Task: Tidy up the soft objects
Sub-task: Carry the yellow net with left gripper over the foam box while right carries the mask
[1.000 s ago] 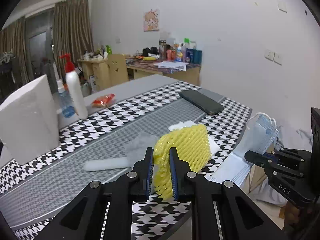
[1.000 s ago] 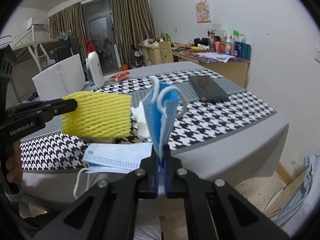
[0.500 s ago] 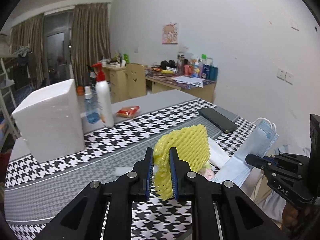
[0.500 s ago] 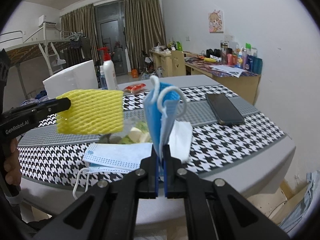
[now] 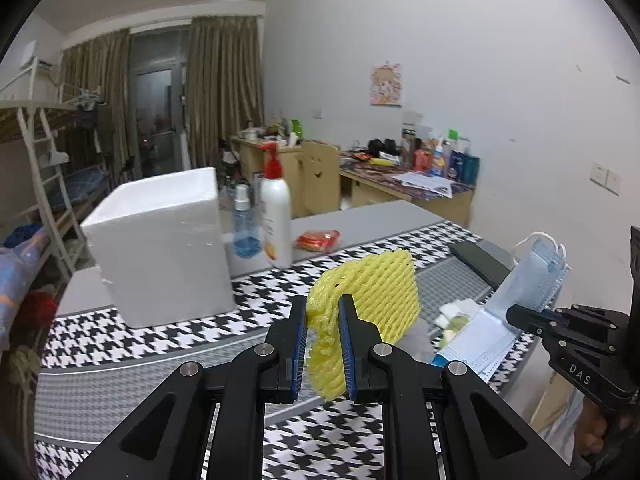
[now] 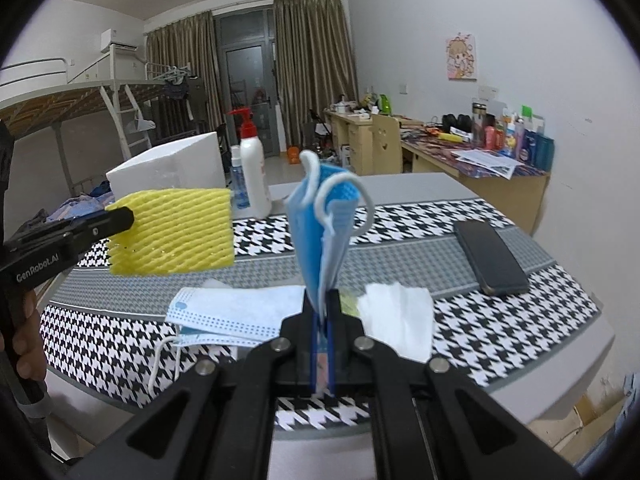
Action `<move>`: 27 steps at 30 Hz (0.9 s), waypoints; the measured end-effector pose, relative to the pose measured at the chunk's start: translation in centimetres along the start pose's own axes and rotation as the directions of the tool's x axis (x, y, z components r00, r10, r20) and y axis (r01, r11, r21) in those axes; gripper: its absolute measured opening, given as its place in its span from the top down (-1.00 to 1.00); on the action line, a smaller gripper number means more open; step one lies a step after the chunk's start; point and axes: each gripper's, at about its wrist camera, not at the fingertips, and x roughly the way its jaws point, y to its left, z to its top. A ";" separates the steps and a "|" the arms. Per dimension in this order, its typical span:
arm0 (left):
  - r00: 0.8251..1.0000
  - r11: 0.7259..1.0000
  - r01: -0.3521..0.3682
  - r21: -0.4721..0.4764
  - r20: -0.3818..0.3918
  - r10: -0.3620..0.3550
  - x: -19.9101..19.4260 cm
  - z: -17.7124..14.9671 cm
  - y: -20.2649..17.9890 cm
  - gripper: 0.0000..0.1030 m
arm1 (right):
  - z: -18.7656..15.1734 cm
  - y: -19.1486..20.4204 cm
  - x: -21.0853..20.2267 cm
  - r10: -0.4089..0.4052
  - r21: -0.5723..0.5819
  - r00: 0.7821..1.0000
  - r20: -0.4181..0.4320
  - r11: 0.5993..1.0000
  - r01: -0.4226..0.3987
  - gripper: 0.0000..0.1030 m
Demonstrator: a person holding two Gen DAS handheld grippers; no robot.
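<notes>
Both held items now sit higher above the desk (image 6: 520, 380) than a second ago: more of the room shows behind them, and the white foam box (image 5: 160, 248) has come nearer the middle of the left wrist view. Yellow foam net (image 5: 360, 304) is pinched at one edge by the left gripper (image 5: 323, 346), its jaws nearly closed on it as before; the net hangs in the air above the houndstooth runner (image 6: 500, 328). Folded blue face mask (image 6: 320, 232) stands upright in the right gripper (image 6: 324, 312), jaws fully closed on its lower end, unchanged, ear loops curling at the top.

On the desk below: a second face mask (image 6: 236, 312) lying flat near the front edge, white tissue (image 6: 400, 316) just right of the right gripper, a dark phone (image 6: 492, 256) further right. Foam box stands closed at the far left; contents not visible. Pump bottle (image 5: 276, 216) and blue spray bottle (image 5: 244, 224) stand beside it, a red packet (image 5: 318, 239) nearby.
</notes>
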 end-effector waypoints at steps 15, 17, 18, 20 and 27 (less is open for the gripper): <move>0.995 0.995 -0.094 -0.025 0.031 0.095 -1.4 0.9 3.1 0.67 | 2.3 2.3 1.5 0.067 -0.027 0.998 0.017 0.997 -0.067 0.88; 0.993 0.994 -0.108 -0.024 0.035 0.109 -1.6 1.1 3.4 0.67 | 2.6 2.7 1.6 0.073 -0.032 0.997 0.022 0.997 -0.072 0.88; 0.993 0.993 -0.114 -0.023 0.037 0.115 -1.7 1.2 3.6 0.67 | 2.9 2.9 1.7 0.077 -0.034 0.997 0.024 0.997 -0.076 0.89; 0.991 0.992 -0.126 -0.025 0.043 0.127 -1.9 1.4 3.9 0.67 | 3.2 3.3 1.8 0.087 -0.039 0.996 0.027 0.996 -0.086 0.88; 0.983 0.985 -0.170 -0.039 0.061 0.173 -2.0 2.2 5.0 0.67 | 4.7 4.5 2.1 0.110 -0.061 0.993 0.048 0.992 -0.107 0.88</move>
